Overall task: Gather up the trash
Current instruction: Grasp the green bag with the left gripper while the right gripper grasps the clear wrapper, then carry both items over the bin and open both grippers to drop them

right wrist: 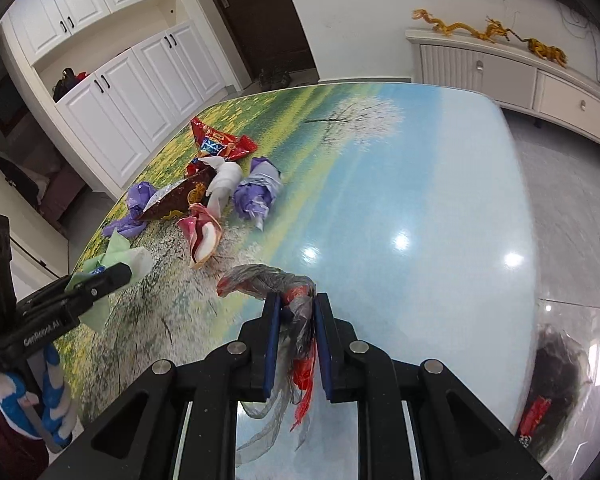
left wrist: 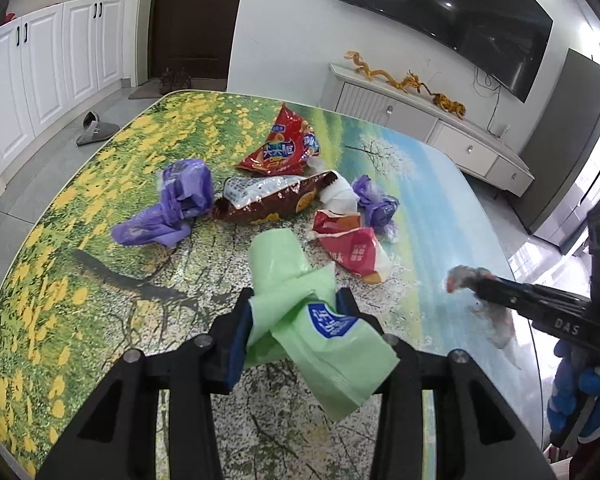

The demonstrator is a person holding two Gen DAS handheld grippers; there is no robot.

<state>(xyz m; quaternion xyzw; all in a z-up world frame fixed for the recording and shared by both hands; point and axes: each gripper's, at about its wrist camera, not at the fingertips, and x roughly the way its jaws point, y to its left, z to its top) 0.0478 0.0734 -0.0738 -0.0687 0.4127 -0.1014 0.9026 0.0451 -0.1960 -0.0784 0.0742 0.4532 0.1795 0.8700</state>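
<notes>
My left gripper (left wrist: 296,304) is shut on a crumpled green plastic bag (left wrist: 284,268) with a blue label, lifted a little over the table (left wrist: 440,184). My right gripper (right wrist: 297,300) is shut on a clear plastic wrapper with red print (right wrist: 260,280), also off the table; it shows in the left wrist view as the right gripper (left wrist: 476,286) at the right. A pile of trash lies further back: a red snack bag (left wrist: 284,148), a brown snack bag (left wrist: 268,200), two purple bags (left wrist: 172,208) (left wrist: 376,200), a white tissue (left wrist: 340,196) and a pink-red wrapper (left wrist: 352,248).
The table top carries a printed landscape of yellow flowers and blue sky. A black trash bag (right wrist: 556,392) sits on the floor past the table's right edge. White cabinets (left wrist: 40,80), a dark door (left wrist: 196,16) and a low TV unit (left wrist: 420,120) surround the table. A gloved hand (left wrist: 580,396) holds the right gripper.
</notes>
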